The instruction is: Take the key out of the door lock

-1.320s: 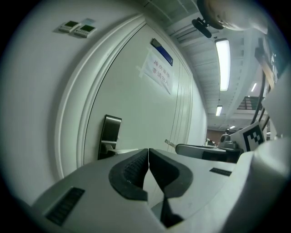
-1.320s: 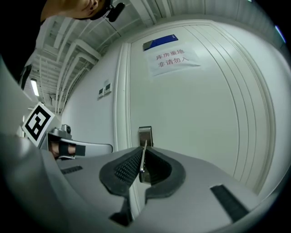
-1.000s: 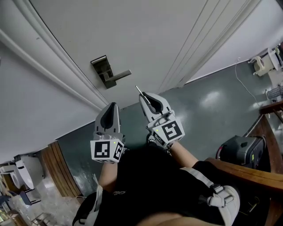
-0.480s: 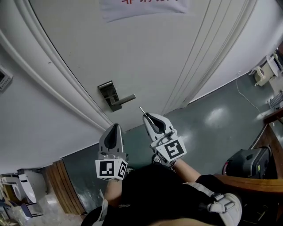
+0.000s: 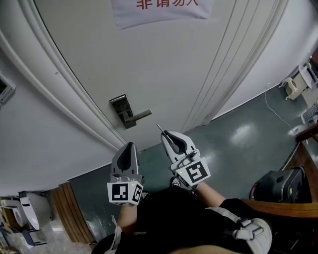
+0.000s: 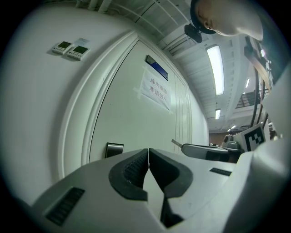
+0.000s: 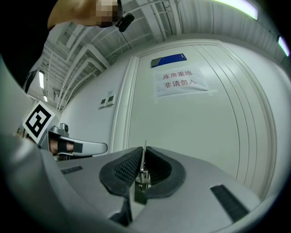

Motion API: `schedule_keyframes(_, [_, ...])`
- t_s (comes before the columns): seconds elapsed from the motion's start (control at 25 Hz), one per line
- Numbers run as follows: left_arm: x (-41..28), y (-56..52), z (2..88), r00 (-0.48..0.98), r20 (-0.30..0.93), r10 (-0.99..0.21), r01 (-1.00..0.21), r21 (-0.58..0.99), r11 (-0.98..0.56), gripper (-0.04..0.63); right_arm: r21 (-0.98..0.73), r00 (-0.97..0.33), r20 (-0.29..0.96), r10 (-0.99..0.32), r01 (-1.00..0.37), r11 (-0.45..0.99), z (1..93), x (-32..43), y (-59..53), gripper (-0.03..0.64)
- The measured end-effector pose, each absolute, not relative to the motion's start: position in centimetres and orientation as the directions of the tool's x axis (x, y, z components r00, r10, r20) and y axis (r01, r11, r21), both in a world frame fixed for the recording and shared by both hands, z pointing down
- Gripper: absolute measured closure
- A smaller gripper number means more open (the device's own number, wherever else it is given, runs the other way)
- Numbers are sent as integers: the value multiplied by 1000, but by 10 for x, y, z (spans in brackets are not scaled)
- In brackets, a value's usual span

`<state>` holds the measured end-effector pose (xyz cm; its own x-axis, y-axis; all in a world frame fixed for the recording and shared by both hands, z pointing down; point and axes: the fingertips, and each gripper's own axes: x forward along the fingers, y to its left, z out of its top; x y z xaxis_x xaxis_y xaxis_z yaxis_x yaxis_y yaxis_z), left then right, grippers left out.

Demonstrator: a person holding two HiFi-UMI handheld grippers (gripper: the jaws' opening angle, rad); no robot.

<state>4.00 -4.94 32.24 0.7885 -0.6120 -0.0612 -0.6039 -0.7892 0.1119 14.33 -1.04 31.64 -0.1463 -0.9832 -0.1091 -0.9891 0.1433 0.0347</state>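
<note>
Since a second ago my head view has tipped up: a paper notice (image 5: 159, 10) now shows at the top of the door (image 5: 164, 64), and the lock plate (image 5: 120, 108), its lever handle (image 5: 140, 116) and both tongs sit lower in the frame, though the tongs keep much the same places relative to the lock. The right gripper (image 5: 168, 136) is clamped on the key (image 7: 143, 164). In the right gripper view I see the thin metal blade standing edge-on between the ribbed black pads, with its tip poking out past the front of the jaws. In the head view that tip points toward the door, below and to the right of the lever's free end and clear of the lock plate, so the key is out of the lock. The left gripper (image 5: 128, 146) hangs just beside the right one, below the lock plate. In its own view I see its jaws pressed together with nothing between them, and the right gripper with the key tip shows off to its right. Both tongs point at the door over the dark green floor (image 5: 238, 129).
</note>
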Motion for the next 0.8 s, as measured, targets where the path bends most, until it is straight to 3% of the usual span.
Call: schedule_keyframes(0.8, [16,-57,335,776,-58,-628,-618,131,-775,571,51,-186,-78,-979,-982,182,322,112,-20,586])
